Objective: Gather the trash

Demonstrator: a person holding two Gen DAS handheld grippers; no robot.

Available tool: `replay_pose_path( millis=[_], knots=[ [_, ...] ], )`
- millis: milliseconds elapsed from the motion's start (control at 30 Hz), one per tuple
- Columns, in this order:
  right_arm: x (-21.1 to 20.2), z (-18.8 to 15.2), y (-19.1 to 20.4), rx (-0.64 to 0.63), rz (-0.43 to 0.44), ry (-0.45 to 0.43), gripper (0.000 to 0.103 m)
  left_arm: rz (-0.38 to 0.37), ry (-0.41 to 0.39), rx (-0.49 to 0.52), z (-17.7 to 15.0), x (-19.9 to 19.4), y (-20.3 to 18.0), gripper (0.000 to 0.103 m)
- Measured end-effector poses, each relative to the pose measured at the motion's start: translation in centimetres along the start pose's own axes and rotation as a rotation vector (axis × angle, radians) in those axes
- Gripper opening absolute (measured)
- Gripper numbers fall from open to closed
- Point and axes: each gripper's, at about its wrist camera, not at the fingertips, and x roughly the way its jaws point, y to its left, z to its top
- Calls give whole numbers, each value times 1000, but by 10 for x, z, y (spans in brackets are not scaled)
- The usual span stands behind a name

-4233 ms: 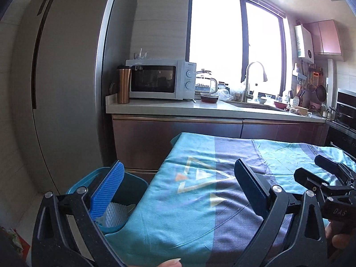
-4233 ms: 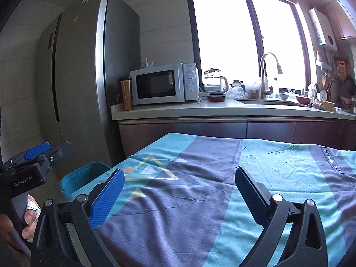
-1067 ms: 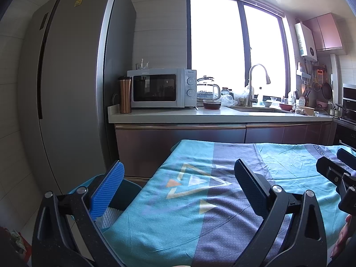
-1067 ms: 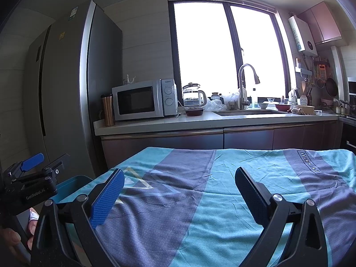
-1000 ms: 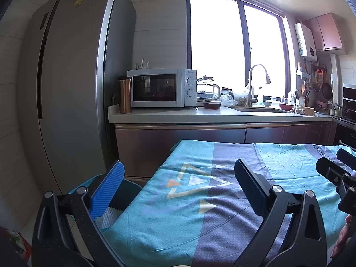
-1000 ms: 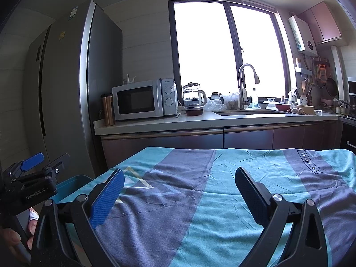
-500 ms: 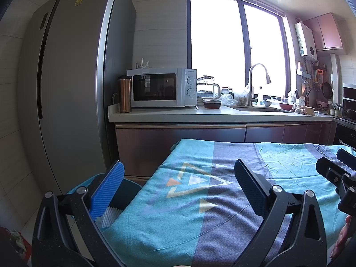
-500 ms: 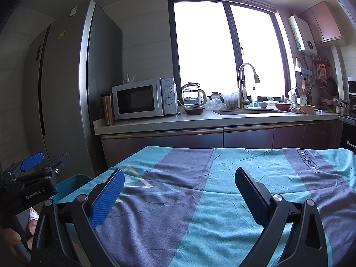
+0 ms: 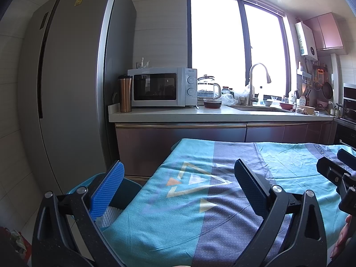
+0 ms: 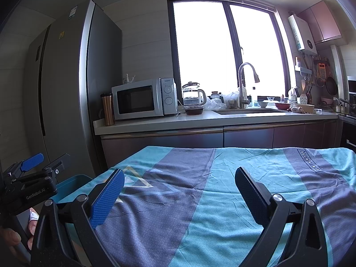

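My left tool [image 9: 178,188] has its two fingers spread wide apart with nothing between them, and my right tool [image 10: 178,189] is the same, fingers apart and empty. Both hang just above the near edge of the table [image 10: 222,200], which is covered by a teal and grey-purple cloth with a triangle pattern near its left side. In the right wrist view I see my left tool at the far left with part of my hand [image 10: 13,238] gripping its handle; in the left wrist view my right tool [image 9: 338,178] pokes in at the right edge. No trash shows on the cloth in either view. Just off the table's left edge, low on the floor, stands a blue bin [image 9: 126,191]; through the gap by my left tool's blue pad I see something pale and ridged [image 9: 109,217] inside it, though I cannot tell what it is. Beyond the table's far edge runs a kitchen counter [image 9: 200,116] with dark cabinet fronts. On it stand a copper tumbler [image 9: 125,94], a white microwave [image 9: 162,86], a glass kettle [image 9: 208,87], a dark lidded bowl [image 9: 212,104] and a tall faucet [image 9: 255,82] over the sink. A tall grey fridge [image 9: 73,89] stands left of the counter, and a bright window [image 9: 235,44] fills the wall behind.
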Motion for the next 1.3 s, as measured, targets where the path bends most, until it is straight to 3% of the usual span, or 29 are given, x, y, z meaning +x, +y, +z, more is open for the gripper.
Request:
replay_pose_path(
  millis=[1300],
  knots=[
    [0,-1,-3,16,-4,0,96,-17,38,12,0,8,-3,97]
  ],
)
